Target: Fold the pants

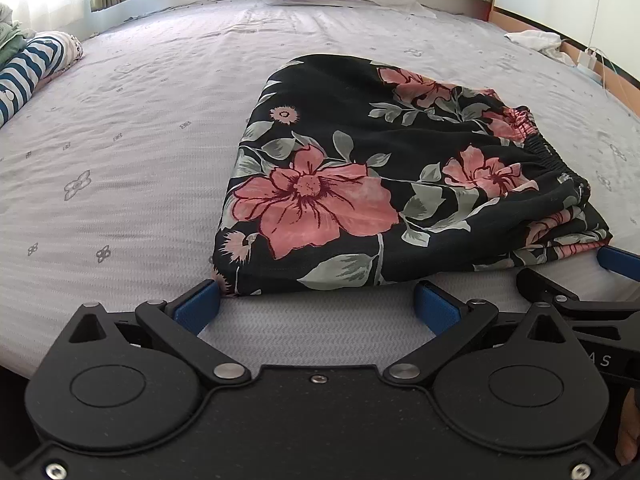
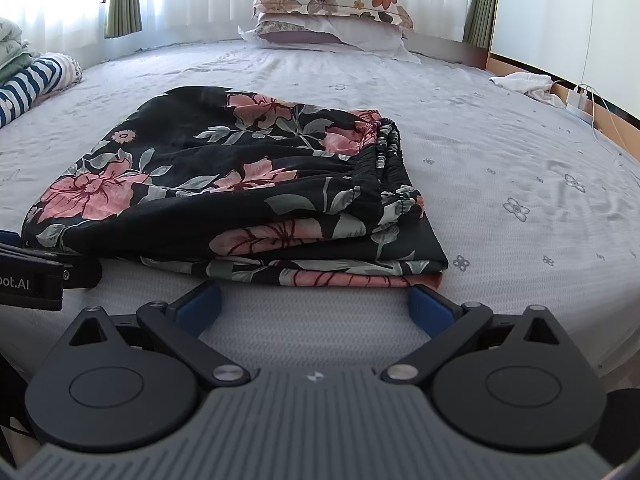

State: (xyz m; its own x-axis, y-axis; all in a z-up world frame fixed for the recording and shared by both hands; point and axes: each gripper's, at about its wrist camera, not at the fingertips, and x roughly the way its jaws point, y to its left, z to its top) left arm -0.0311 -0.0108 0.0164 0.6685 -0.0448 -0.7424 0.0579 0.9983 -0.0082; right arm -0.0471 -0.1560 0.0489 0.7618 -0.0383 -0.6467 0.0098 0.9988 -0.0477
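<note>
Both grippers, left gripper [image 1: 318,300] and right gripper [image 2: 316,300], sit with jaws wide and empty at the near edge of the pants [image 1: 384,176], already folded into a layered stack on the bed [image 1: 120,152], so folding looks done; next move: back off without snagging the fabric.

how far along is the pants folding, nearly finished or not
Nearly finished, it seems. Done: the floral pants lie on the bed as a compact stack of layers, waistband on top. In hand: nothing; the left gripper and right gripper are both open at the stack's near edge, fingers clear of the cloth. Left: perhaps squaring the uneven bottom layers, or one more fold.
</note>
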